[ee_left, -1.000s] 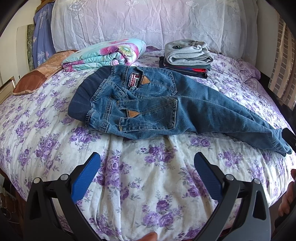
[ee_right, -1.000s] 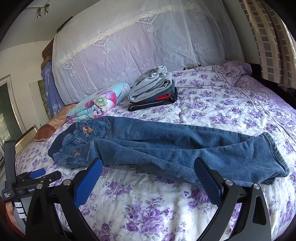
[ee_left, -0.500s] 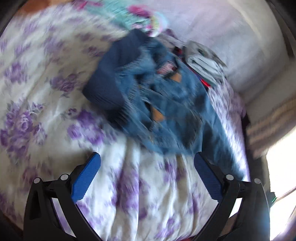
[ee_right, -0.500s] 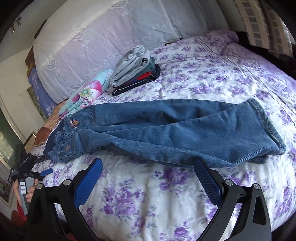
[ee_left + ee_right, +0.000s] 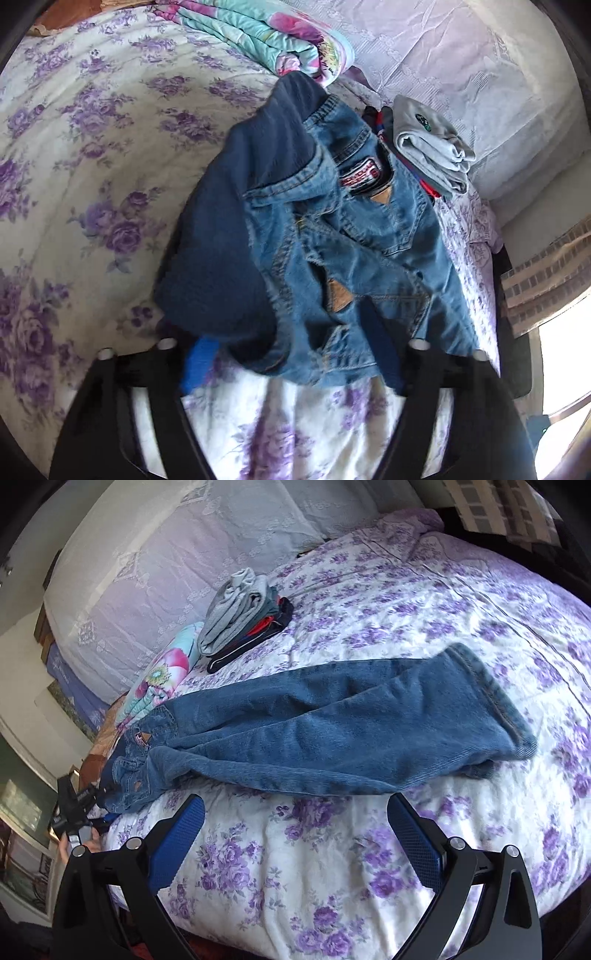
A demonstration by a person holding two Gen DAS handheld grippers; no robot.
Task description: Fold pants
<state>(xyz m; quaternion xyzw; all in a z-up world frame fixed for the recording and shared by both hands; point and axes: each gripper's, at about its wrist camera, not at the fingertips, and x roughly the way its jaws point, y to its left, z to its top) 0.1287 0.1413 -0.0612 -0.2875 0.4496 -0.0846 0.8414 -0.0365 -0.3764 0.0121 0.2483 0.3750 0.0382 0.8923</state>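
Observation:
Blue jeans (image 5: pixel 332 240) lie flat across the flowered bedspread (image 5: pixel 92 166), folded lengthwise with one leg on the other. My left gripper (image 5: pixel 288 332) is at the waist end. Its jaws are closing with the near corner of the waistband between the blue pads (image 5: pixel 199 363), and I see no firm pinch. From the right wrist the jeans (image 5: pixel 332 731) run from the waist at the left to the hems at the right. My right gripper (image 5: pixel 295 800) stands open over bare bedspread (image 5: pixel 295 867), just short of the lower legs. The left gripper (image 5: pixel 79 806) shows small at the waist.
A stack of folded clothes (image 5: pixel 240 616) topped with a grey piece sits behind the jeans, next to a folded floral blanket (image 5: pixel 162 675). Lace-covered pillows (image 5: pixel 203 554) line the headboard. The bed's front edge runs just under both grippers. A hand (image 5: pixel 66 845) holds the left gripper.
The left gripper has swung in to the waistband and rolled, and its jaws have narrowed around the denim corner. The right gripper has moved closer to the legs and also rolled.

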